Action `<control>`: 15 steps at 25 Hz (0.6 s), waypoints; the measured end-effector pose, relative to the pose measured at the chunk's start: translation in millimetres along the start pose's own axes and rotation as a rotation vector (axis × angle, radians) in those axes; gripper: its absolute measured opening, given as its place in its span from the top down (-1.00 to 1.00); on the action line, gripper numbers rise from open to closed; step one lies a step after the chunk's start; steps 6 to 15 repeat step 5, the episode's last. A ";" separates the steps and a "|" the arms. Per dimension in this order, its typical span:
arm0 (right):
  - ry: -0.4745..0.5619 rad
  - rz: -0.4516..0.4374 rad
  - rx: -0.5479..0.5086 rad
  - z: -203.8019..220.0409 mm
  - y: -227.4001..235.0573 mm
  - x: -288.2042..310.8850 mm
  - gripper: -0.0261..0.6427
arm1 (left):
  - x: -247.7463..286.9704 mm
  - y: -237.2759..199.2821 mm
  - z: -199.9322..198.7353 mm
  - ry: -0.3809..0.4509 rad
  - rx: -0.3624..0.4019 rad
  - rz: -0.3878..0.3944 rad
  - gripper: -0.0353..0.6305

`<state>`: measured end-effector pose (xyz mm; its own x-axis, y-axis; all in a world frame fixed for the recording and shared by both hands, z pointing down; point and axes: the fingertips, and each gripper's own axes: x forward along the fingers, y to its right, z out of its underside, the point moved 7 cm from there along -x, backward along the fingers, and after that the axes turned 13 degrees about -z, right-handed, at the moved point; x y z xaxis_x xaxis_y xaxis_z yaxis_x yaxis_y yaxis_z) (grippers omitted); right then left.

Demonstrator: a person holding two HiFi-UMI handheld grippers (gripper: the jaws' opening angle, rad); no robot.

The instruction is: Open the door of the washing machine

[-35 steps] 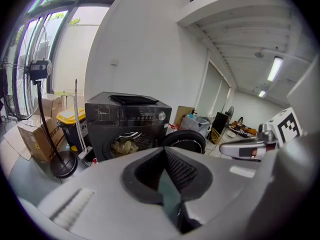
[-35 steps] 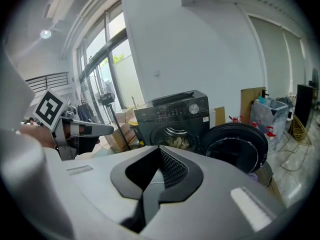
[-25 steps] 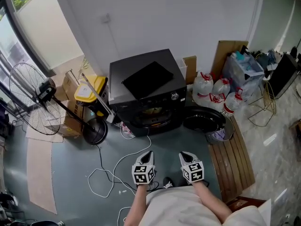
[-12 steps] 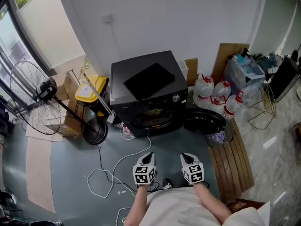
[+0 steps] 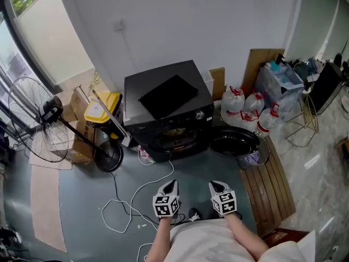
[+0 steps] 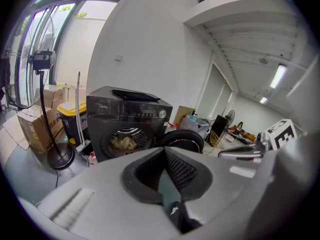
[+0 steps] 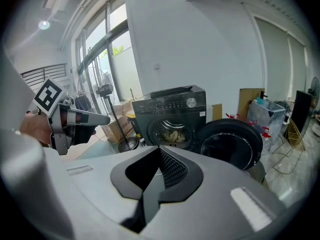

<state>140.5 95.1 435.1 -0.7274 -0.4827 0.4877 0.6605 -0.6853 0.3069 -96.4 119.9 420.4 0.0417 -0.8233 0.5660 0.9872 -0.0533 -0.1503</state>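
**Door (image 5: 234, 141) already open on the washing machine (image 5: 163, 100)**

Fan (image 5: 32, 113) stands far left on the grey floor (image 5: 218, 165), with a yellow-lidded bin (image 5: 101, 109) just beside it. The black washing machine sits against the white wall (image 5: 191, 21) (pale laundry (image 6: 122, 142) shows in the drum). Its round door hangs wide to the right, near the water jugs (image 5: 248, 105). Well short of the machine, the left claw (image 5: 170, 183) and the right claw (image 5: 215, 184) are side by side, each with its jaws pressed together on nothing.

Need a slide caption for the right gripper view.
Shut right claw faces a black washing machine, its round door already swung open.
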 end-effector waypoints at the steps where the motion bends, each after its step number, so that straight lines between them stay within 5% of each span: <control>1: -0.004 -0.004 0.000 0.9 -0.4 0.5 0.92 | 0.2 1.4 0.1 -0.001 0.005 0.003 0.72; 15: 0.002 -0.006 -0.006 -2.6 0.3 1.9 0.92 | 2.3 4.1 -0.3 -0.004 0.018 0.017 0.72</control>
